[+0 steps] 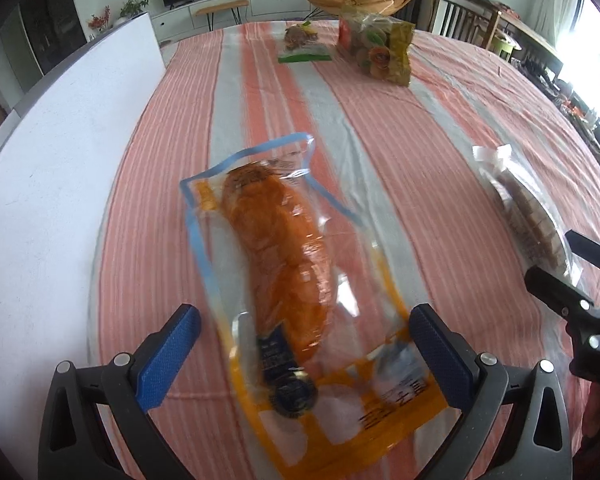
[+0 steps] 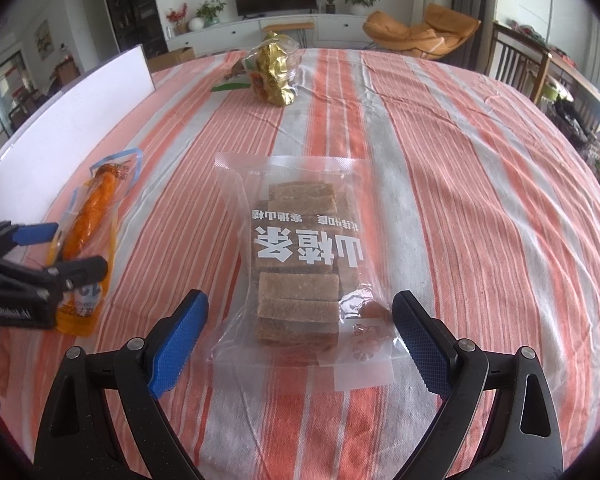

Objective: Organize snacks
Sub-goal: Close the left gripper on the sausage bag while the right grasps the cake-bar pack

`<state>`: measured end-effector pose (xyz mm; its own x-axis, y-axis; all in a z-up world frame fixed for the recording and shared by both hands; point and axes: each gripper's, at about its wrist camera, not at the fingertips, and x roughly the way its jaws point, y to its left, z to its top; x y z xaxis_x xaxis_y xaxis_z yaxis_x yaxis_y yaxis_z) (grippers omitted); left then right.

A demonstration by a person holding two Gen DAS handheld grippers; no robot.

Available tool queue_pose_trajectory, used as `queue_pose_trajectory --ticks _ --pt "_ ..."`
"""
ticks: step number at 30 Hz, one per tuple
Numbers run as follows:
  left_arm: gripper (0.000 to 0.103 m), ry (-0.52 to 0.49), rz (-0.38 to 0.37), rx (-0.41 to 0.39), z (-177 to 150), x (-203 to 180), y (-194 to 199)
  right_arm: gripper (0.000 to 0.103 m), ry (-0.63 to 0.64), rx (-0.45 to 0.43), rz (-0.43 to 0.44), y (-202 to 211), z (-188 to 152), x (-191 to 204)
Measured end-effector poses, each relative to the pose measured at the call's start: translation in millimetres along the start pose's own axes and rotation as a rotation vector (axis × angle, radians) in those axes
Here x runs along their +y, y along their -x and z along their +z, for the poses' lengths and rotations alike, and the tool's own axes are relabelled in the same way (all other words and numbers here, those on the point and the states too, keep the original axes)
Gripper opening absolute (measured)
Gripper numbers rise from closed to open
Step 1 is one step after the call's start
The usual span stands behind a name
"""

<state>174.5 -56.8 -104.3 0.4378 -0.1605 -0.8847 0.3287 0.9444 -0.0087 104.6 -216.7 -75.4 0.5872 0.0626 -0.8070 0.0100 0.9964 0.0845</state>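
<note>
On the striped surface (image 2: 460, 160), the left gripper (image 1: 304, 344) hangs with fingers released astride the near end of the orange sausage pack (image 1: 284, 248). To its right, the right gripper (image 2: 300, 336) is likewise released around the hawthorn-strip bag (image 2: 300, 256). Two more snack bags (image 2: 274, 72) lie far.

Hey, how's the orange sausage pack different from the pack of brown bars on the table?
The orange sausage pack holds one long orange piece; the brown bar pack holds several stacked brown slabs. The sausage pack has blue and yellow trim, the bar pack is clear with large white characters. The sausage pack lies between the left tongs, the bar pack between the right tongs. Both lie flat on the striped cloth, ungripped.
</note>
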Motion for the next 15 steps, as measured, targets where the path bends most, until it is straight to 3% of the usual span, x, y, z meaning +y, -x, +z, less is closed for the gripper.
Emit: queue_pose_trajectory --ticks 5,6,8,9,10,11,12,15 --pt "0.101 0.026 0.006 -0.021 7.6 -4.6 -4.5 0.094 -0.048 0.014 0.047 1.6 32.2 -0.7" --pt "0.098 0.02 0.004 -0.028 8.0 -3.8 -4.2 0.094 -0.027 0.033 0.018 -2.2 37.2 1.0" --pt "0.078 -0.001 -0.013 -0.052 7.6 0.8 1.0 0.095 0.015 0.149 -0.005 -23.8 39.8 3.0" --pt "0.074 -0.004 -0.019 -0.055 6.9 5.0 3.3 0.091 0.026 0.146 -0.004 -26.3 38.2 2.4" --pt "0.065 -0.002 -0.026 -0.063 5.0 9.0 6.1 0.081 0.039 0.096 -0.01 -20.8 33.9 2.3" --pt "0.059 0.009 -0.046 -0.071 2.5 13.6 9.5 0.056 0.037 0.077 -0.031 -16.6 29.2 0.3" --pt "0.057 0.022 -0.065 -0.078 0.4 16.9 12.3 0.053 0.031 0.053 -0.024 -10.4 26.1 -2.3" --pt "0.051 0.105 -0.176 -0.124 -12.3 28.9 28.4 0.052 -0.113 0.055 0.142 2.4 20.2 -26.5"
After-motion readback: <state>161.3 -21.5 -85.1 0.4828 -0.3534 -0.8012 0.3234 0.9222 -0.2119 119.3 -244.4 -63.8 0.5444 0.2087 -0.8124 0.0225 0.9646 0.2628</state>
